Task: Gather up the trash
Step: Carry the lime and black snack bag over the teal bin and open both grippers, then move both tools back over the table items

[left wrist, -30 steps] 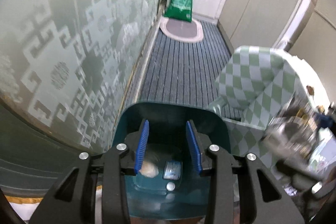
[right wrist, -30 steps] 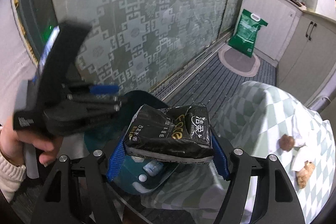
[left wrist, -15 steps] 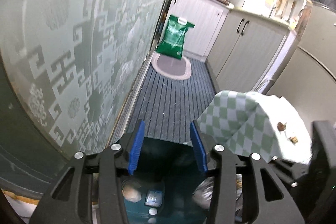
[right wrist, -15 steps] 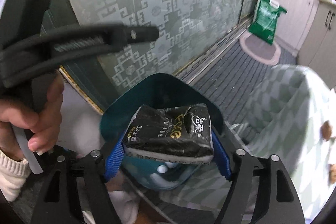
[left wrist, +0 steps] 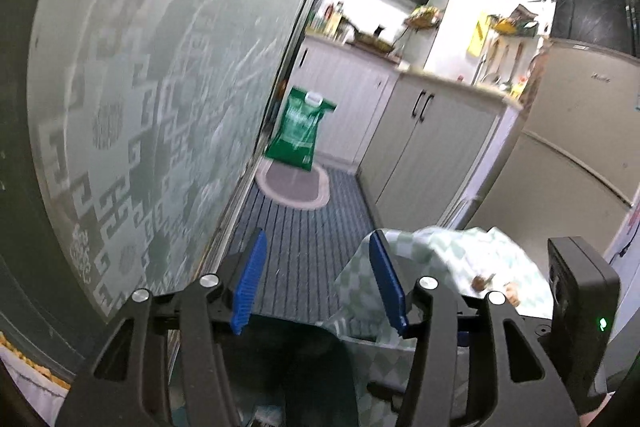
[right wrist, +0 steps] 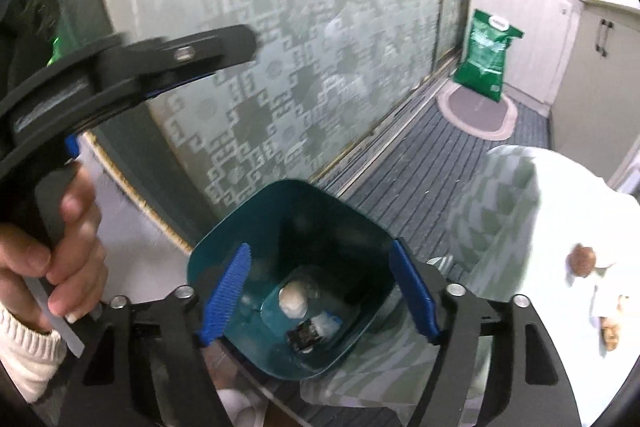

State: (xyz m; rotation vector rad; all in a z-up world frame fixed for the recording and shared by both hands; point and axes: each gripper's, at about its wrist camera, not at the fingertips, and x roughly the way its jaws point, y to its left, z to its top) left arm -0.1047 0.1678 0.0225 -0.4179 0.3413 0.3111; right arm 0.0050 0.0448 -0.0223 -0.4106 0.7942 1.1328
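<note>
Teal bin (right wrist: 288, 283) now holds the black packet (right wrist: 306, 335) my right gripper (right wrist: 320, 291) just dropped; its empty jaws are narrowing, while my left gripper (left wrist: 320, 283) spreads empty.

The bin (right wrist: 288, 267) is being seen on the floor, with the glass door (right wrist: 280, 27) behind it and the cloth-covered table (right wrist: 540, 219) to its right. Scraps (right wrist: 304, 315) are lying in the bin. A sack (right wrist: 486, 61) is being propped farther back on a mat (right wrist: 476, 115).

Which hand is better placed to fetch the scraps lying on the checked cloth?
Probably right: its gripper, jaws closing on nothing over the bin, has the scraps close beside it.
</note>
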